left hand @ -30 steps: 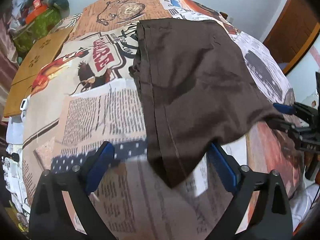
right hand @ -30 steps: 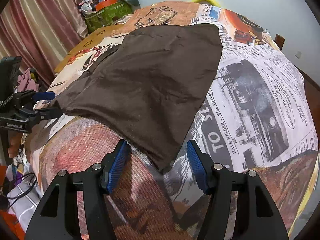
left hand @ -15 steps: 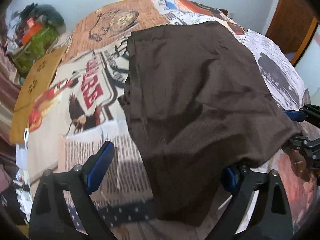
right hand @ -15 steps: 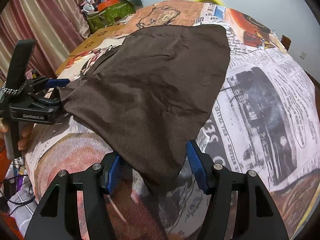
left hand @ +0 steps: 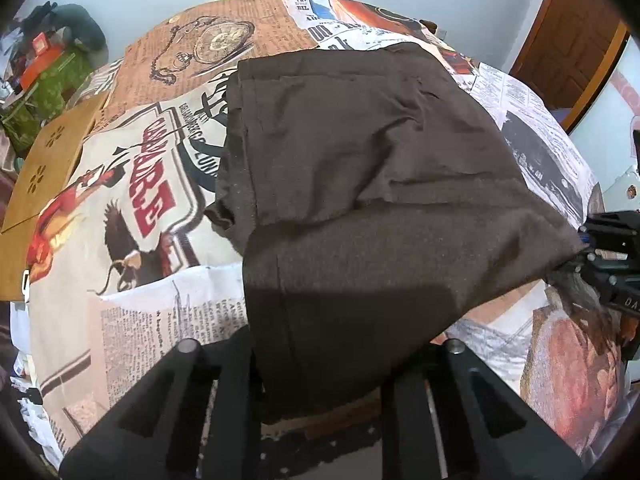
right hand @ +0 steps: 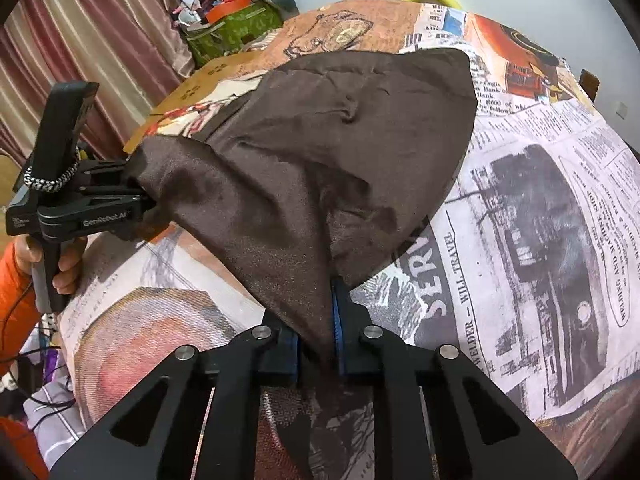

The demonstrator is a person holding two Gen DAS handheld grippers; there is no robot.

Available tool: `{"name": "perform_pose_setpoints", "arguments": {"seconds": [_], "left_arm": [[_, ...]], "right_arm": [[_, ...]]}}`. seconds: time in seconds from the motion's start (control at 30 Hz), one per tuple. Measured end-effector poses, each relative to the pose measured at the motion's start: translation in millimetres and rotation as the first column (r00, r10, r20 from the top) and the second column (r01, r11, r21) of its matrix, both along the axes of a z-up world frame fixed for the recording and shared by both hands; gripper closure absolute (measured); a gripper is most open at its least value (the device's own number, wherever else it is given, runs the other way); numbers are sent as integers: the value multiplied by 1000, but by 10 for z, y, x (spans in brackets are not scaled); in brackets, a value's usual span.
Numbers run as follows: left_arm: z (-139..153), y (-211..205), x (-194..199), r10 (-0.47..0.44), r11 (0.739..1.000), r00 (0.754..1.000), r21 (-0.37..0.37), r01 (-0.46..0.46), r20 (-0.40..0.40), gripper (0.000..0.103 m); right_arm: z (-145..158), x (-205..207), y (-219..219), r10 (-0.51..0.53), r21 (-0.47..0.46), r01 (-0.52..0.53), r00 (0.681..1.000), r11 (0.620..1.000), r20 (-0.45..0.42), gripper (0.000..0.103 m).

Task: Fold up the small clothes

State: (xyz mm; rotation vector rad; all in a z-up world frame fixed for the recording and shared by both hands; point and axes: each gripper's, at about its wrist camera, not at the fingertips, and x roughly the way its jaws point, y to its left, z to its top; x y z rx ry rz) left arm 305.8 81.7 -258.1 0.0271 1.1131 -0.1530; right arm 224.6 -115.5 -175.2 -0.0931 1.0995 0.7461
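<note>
Curtain (right hand: 72,44): striped pink and cream, far left of the right wrist view.

Sleeve (right hand: 12,280): orange, at the left edge; the person's hand (right hand: 66,268) grips a black handle.

Left gripper (right hand: 136,204): black, closing, its jaws pinching one near corner of the brown cloth (right hand: 320,152). In its own view the cloth drapes over the fingers and hides the pads.

Cluttered pile (left hand: 48,64): green bag and red boxes, upper left, off the table.

Wooden board (left hand: 44,160): tan with flower cut-outs, along the table's left edge.

Table cover (left hand: 132,184): newspaper and poster print, spread over the whole table.

Brown cloth (left hand: 360,184): small garment, middle of the table; far edge lying flat, near edge lifted and stretched between the two grippers, hem seam down its left side.

Right gripper (right hand: 316,344): black with blue pads, closing, clamped on the cloth's other near corner.

Door (left hand: 576,28): brown wood, upper right.
</note>
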Motion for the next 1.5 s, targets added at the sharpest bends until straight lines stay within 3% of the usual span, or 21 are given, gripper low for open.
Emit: {"name": "perform_pose_setpoints", "arguments": {"seconds": [0.33, 0.5, 0.67, 0.83, 1.07, 1.2, 1.27, 1.3, 1.33, 1.37, 1.5], "left_arm": [[438, 98, 17, 4, 1000, 997, -16, -3, 71, 91], [621, 88, 230, -9, 1000, 996, -7, 10, 94, 91], [731, 113, 547, -9, 999, 996, -44, 13, 87, 91], [644, 176, 851, 2, 996, 999, -84, 2, 45, 91], [273, 238, 1364, -17, 993, 997, -118, 8, -80, 90], [94, 234, 1578, -34, 995, 993, -100, 22, -115, 78], [58, 260, 1677, -27, 994, 992, -110, 14, -121, 65], [61, 281, 1729, -16, 994, 993, -109, 3, -114, 52], [73, 293, 1762, -4, 995, 994, -100, -7, -107, 36], [98, 321, 1798, 18, 996, 996, -84, -25, -86, 32], [220, 463, 1875, 62, 993, 997, -101, -65, -36, 31]], "right_arm": [[414, 3, -13, 11, 48, -15, 996, 999, 84, 93], [588, 155, 9, -9, 58, 2, 993, 998, 121, 93], [703, 400, 20, -31, 70, 21, 989, 997, 146, 93], [724, 695, 42, -41, 65, 31, 987, 997, 154, 93], [530, 1158, 103, -46, 34, 43, 993, 999, 105, 93], [317, 1450, 119, -56, -9, 57, 997, 998, 45, 91], [270, 1556, 103, -67, -5, 67, 998, 998, 20, 90], [248, 1626, 90, -74, 2, 74, 997, 997, 3, 90], [240, 1686, 78, -85, 6, 85, 996, 996, -9, 86], [235, 1746, 60, -100, 7, 100, 995, 995, -18, 80], [301, 1839, -46, -157, 28, 157, 988, 987, -3, 55]]}}
